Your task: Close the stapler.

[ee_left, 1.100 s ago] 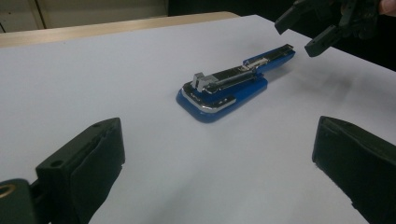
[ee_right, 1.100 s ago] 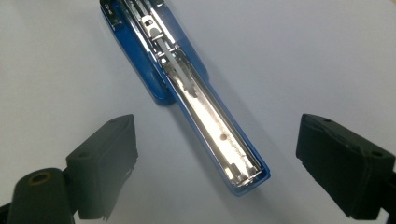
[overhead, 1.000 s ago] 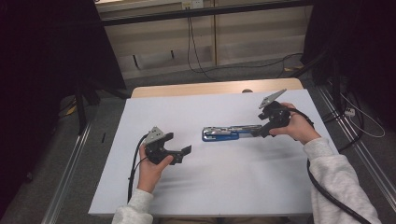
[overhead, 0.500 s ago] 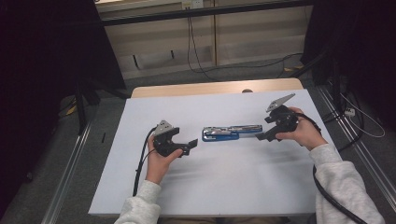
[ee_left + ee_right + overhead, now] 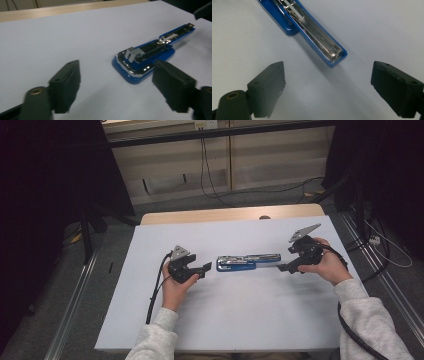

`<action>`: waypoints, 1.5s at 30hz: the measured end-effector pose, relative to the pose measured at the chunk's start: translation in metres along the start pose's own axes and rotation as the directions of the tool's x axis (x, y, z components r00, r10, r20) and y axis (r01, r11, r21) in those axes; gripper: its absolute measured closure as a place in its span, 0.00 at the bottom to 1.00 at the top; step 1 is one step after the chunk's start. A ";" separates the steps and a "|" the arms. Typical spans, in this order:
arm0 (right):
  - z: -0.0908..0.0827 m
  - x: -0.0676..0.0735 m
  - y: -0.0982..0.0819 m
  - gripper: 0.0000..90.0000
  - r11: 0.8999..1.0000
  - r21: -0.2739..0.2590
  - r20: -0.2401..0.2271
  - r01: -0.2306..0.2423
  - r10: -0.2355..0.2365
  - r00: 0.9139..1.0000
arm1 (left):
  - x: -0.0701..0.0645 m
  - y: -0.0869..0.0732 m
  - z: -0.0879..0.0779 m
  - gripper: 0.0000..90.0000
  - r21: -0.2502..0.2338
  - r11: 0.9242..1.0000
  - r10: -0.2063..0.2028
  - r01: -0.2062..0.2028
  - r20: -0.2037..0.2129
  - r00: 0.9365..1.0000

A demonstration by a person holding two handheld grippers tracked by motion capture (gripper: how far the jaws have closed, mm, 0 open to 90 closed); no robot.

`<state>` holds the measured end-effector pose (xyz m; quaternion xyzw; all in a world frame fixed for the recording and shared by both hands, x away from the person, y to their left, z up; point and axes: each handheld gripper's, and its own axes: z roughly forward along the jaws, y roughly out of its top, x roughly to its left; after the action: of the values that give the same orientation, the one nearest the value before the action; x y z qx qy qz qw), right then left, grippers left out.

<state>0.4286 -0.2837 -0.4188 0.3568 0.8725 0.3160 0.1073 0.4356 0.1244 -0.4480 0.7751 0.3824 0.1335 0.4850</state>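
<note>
A blue stapler (image 5: 247,262), swung fully open so that its metal magazine and its base are lying in one long line, is resting flat on the white counter (image 5: 240,320) between the two hands. The left tongs (image 5: 204,268) are sitting just beside its broad hinged end; in the left gripper view the stapler (image 5: 147,56) is lying just ahead of the jaws, which have just been closing in and are standing at a middling gap with nothing between them. The right tongs (image 5: 283,268) are pointing at the narrow far end (image 5: 335,56), jaws spread wide and also empty, close to the tip but not touching it.

The step in hand looks like the approach, each hand lining up on one end of the stapler. The next move probably calls for the left tongs to pinch and steady the base while the right tongs catch the slim arm, most likely to fold it back shut.
</note>
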 end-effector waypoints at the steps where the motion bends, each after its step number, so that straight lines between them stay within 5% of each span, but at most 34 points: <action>1: 0.000 0.000 0.000 0.15 1.000 -0.007 0.000 -0.001 0.001 1.000 | -0.001 0.000 0.002 0.42 0.013 1.000 -0.009 0.009 -0.016 1.000; 7: 0.001 0.001 -0.006 0.25 1.000 0.008 0.011 -0.026 0.026 1.000 | -0.002 0.001 0.015 0.81 0.066 0.998 -0.023 0.024 -0.005 1.000; 11: 0.003 -0.001 -0.010 0.31 0.999 0.022 0.027 -0.022 0.022 0.999 | -0.001 -0.002 0.020 0.90 0.103 0.994 -0.042 0.043 -0.004 0.999; 14: 0.005 -0.001 -0.013 0.45 0.999 0.046 0.044 -0.024 0.022 0.999 | -0.004 -0.003 0.024 0.96 0.119 0.992 -0.029 0.029 -0.001 1.000; 26: 0.009 0.001 -0.014 0.88 0.997 0.061 0.088 -0.042 0.036 0.995 | -0.008 -0.001 0.039 1.00 0.166 0.986 -0.008 0.005 0.016 1.000; 33: 0.012 0.001 -0.013 1.00 0.997 0.042 0.084 -0.063 0.059 0.995 | -0.008 0.001 0.042 1.00 0.146 0.989 -0.015 0.013 0.013 1.000; 45: 0.016 0.003 -0.011 1.00 0.998 0.037 0.090 -0.057 0.053 0.995 | -0.012 0.003 0.048 1.00 0.170 0.985 0.000 -0.004 0.024 1.000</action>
<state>0.4269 -0.2795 -0.4381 0.3963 0.8629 0.2853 0.1301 0.4566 0.0836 -0.4674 0.8154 0.3859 0.0918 0.4215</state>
